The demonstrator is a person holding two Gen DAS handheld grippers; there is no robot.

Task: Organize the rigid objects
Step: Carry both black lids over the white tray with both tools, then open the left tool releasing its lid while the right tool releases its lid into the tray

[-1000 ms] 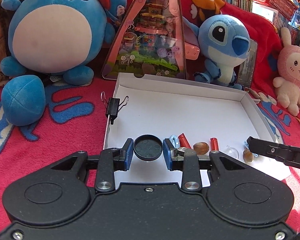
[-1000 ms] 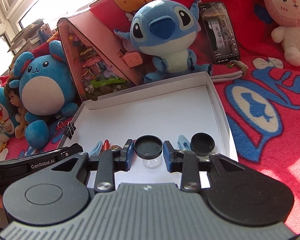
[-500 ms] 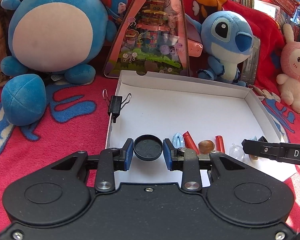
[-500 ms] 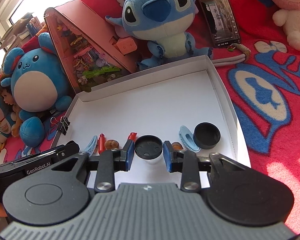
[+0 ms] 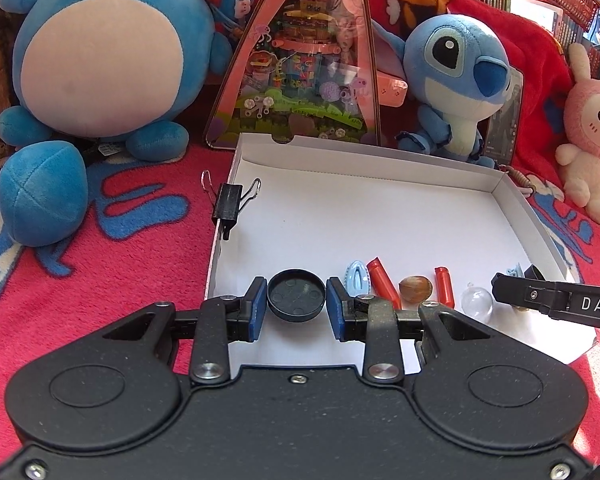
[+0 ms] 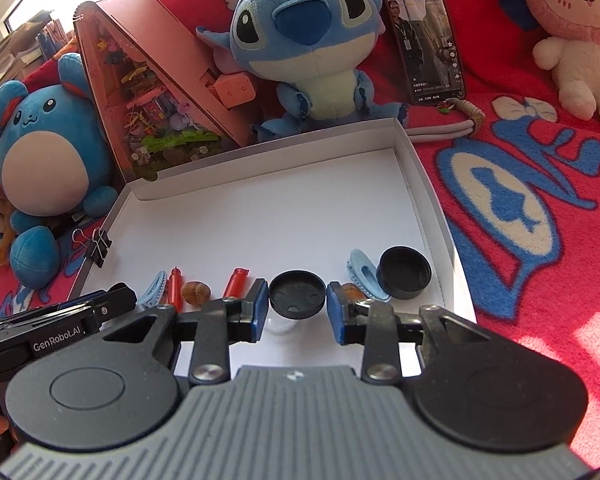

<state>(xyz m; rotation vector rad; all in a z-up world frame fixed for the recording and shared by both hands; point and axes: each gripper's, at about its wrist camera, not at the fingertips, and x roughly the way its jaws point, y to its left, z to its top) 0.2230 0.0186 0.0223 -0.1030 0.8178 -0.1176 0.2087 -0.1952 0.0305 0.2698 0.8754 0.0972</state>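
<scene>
Both tongs angled down, each gripping a black cap (image 5: pixel 296 295)

Left gripper (image 5: pixel 297 303) apparently clamping black cap (image 5: pixel 296 295) — over white tray (image 5: pixel 380 168)

We see the white tray (image 6: pixel 414 168) floor's far half free; plush toys (crowding its back wall (image 5: pixel 364 156)) block beyond.
</scene>
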